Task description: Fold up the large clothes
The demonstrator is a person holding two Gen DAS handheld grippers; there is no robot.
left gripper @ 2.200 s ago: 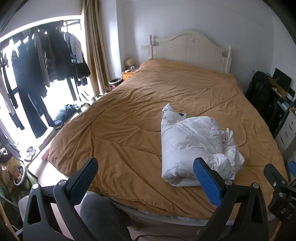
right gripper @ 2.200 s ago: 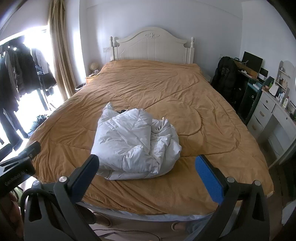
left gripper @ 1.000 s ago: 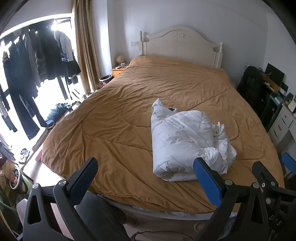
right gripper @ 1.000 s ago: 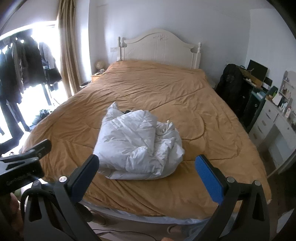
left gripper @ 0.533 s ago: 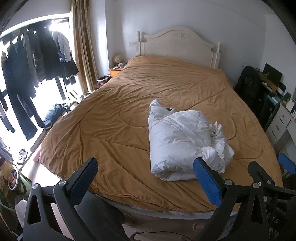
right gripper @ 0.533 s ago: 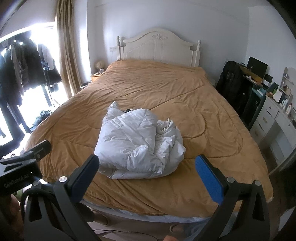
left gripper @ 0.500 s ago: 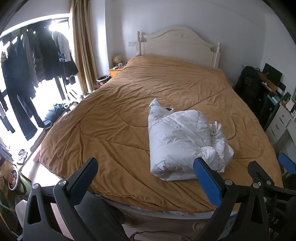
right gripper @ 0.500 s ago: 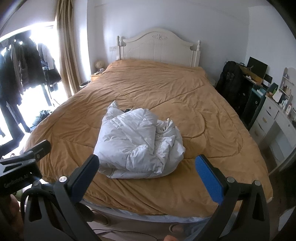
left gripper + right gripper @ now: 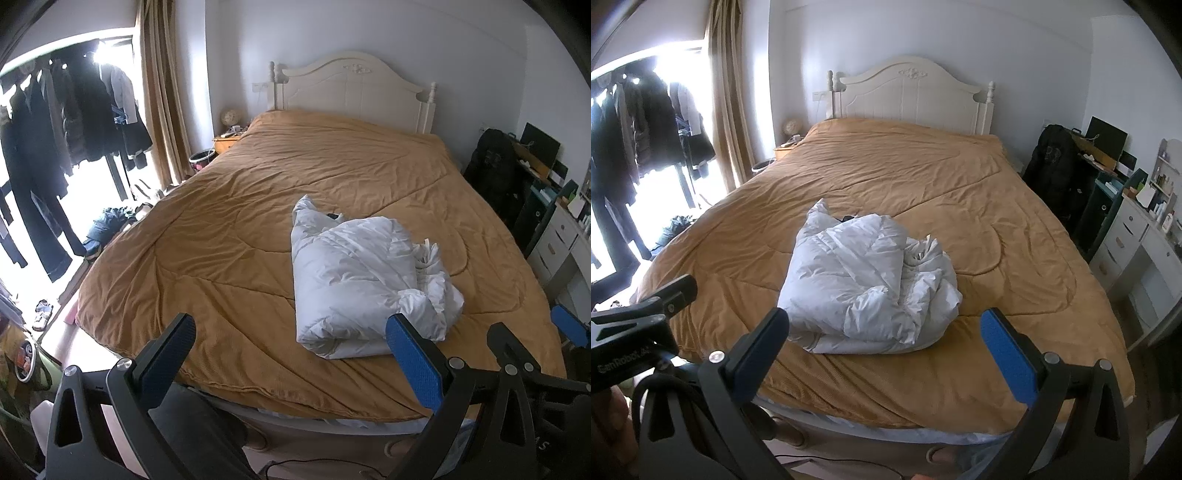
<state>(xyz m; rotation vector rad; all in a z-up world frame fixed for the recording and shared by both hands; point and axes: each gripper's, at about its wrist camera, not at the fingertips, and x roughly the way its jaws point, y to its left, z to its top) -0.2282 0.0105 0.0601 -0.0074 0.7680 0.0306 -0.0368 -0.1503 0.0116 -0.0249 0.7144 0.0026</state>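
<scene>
A white puffy jacket lies folded into a bundle on the brown bedspread, toward the foot of the bed; it also shows in the right wrist view. My left gripper is open and empty, held off the foot edge of the bed, short of the jacket. My right gripper is open and empty, also held off the foot edge, facing the jacket. Neither gripper touches the jacket.
A white headboard stands at the far end. A rack of dark clothes hangs by the window at the left. A black backpack and a white drawer unit stand at the right. A nightstand sits far left.
Both grippers have drawn back slightly from the bed and shifted a little; the jacket has not moved. Both stayed open.
</scene>
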